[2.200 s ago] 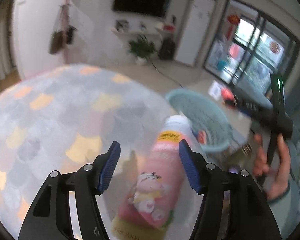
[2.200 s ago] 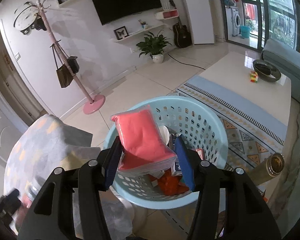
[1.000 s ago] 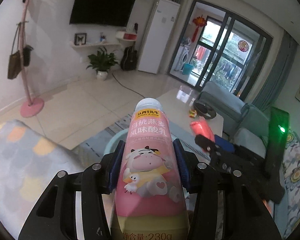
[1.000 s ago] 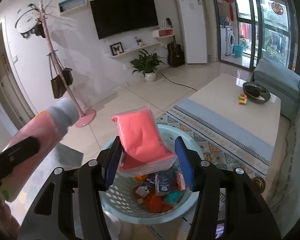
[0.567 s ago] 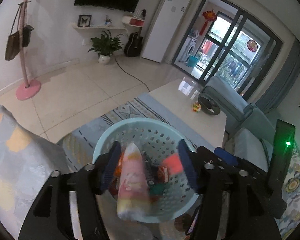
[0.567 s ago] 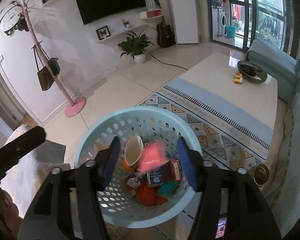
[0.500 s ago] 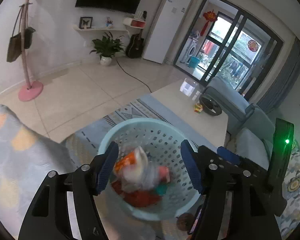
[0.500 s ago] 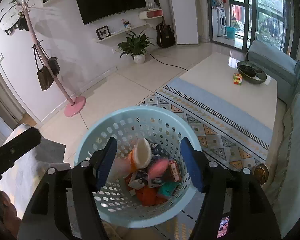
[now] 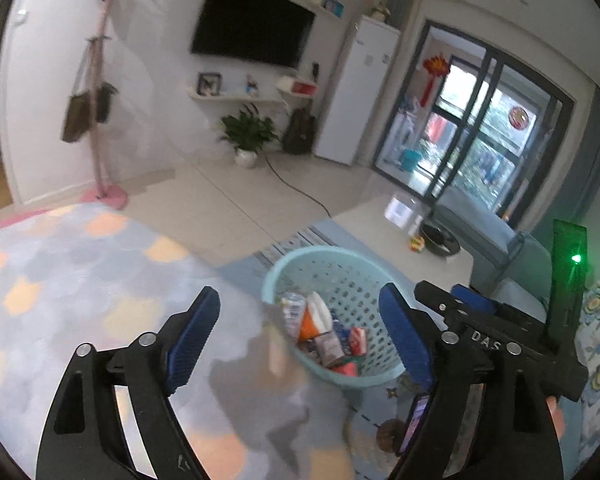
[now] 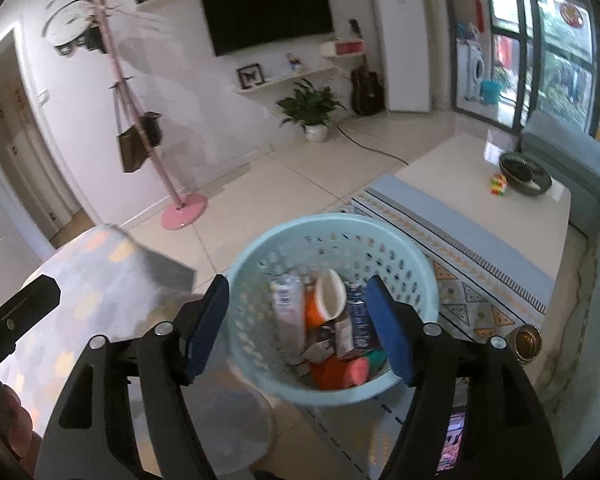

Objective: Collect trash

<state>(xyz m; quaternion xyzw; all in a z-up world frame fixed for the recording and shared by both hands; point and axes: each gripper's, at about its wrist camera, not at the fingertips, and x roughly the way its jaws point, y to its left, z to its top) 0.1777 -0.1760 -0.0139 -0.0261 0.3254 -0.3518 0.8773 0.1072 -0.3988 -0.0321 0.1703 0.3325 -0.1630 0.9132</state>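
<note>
Trash [image 10: 332,328], light crushable cartons and cups best pinched across their middles, lies heaped inside the pale blue basket [image 10: 256,256] on the floor, beneath both empty tools, left tool [image 9: 300,332] and right tool [image 10: 298,322], whose jaws have just been spreading.

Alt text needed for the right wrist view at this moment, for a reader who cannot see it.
The right gripper, jaws open and just widened with nothing between them, hovers over a light blue basket full of trash, including a white bottle and a pink packet. Behind lie a patterned cloth, tiled floor and a wall-mounted television.
</note>
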